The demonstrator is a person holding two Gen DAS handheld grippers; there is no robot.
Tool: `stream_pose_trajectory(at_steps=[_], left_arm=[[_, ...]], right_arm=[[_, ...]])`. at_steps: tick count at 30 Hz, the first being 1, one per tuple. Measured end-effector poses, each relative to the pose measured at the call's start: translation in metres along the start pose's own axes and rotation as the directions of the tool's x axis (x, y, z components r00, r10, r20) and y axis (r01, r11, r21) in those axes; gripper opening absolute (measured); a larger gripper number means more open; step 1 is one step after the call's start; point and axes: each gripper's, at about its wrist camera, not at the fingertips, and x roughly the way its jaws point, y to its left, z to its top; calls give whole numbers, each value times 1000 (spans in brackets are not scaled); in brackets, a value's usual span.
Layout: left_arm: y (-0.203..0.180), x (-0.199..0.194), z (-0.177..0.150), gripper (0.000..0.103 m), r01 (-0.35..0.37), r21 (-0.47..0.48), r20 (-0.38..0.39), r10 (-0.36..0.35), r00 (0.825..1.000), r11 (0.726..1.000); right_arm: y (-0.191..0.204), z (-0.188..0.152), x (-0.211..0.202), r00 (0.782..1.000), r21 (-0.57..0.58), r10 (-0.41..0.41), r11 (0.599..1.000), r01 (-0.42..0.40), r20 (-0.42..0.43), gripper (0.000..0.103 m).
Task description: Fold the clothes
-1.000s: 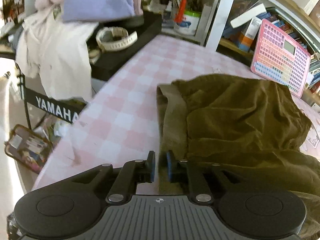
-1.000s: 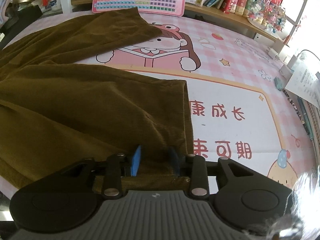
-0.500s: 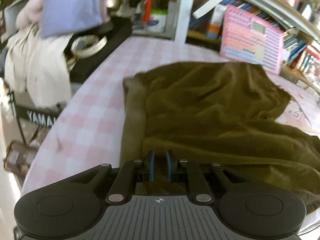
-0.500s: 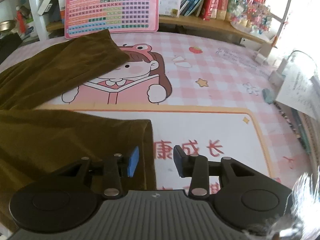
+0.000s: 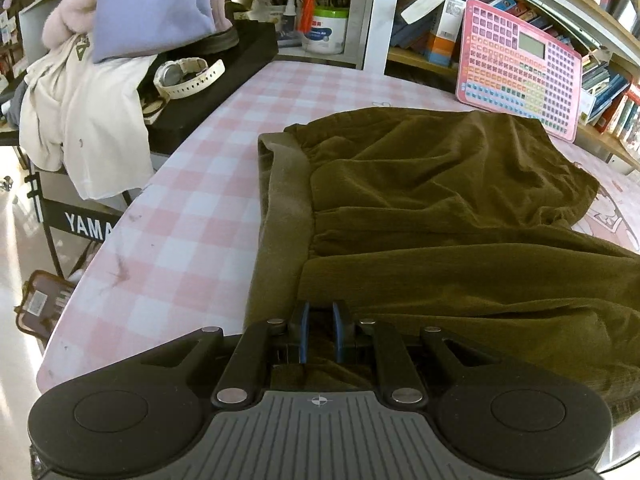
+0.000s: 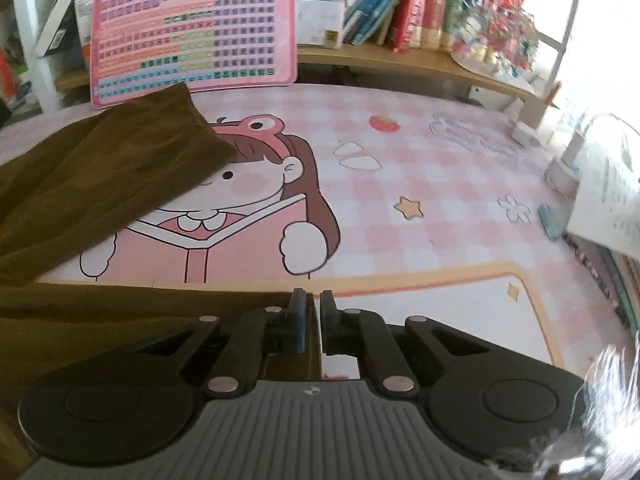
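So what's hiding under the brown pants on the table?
Under the brown pants lies the pink mat. The cartoon girl peeks out, but the pants cover part of her head and the left side of the picture. Whatever else lies beneath cannot be seen.

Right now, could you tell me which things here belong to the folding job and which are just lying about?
Job: trousers; left gripper, shut on their waist end; right gripper, shut on a leg hem.

Lying about: keyboard toy, watch, books, pale clothes.
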Motion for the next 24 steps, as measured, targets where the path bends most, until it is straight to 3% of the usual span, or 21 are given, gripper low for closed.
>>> stream_pose_trajectory(at_steps=[1,4,5,7,11,17,19,21,24], left_arm=[[-1,-1,2,15,-1,7,-5,1,1000,1000],[-3,-10,9,15,9,27,9,-10,1000,1000],[-4,-15,13,15,19,31,29,-20,999,999],[-5,-21,23,15,57,32,72,-59,996,998],[-21,-5,42,15,99,69,72,-104,992,993],[-59,43,49,15,207,156,-29,-205,978,966],[-69,60,48,15,210,196,-63,-201,978,958],[-71,68,51,15,196,210,-34,-194,981,958],[-65,78,61,14,199,159,-25,-198,980,967]], right_arm=[[0,1,0,1000,-14,3,1000,-3,-2,11],[-3,-5,-26,998,-51,34,998,-32,48,35],[-3,-10,-39,997,-68,43,997,-38,68,36],[0,-26,-60,996,-99,62,994,-56,68,36],[14,-67,-88,993,-155,117,981,-116,-3,35],[26,-103,-92,992,-138,71,987,-85,-103,33],[21,-111,-92,992,-106,69,991,-80,-107,33],[17,-115,-95,992,-96,69,992,-79,-107,33],[14,-119,-99,992,-90,64,993,-73,-107,33]])
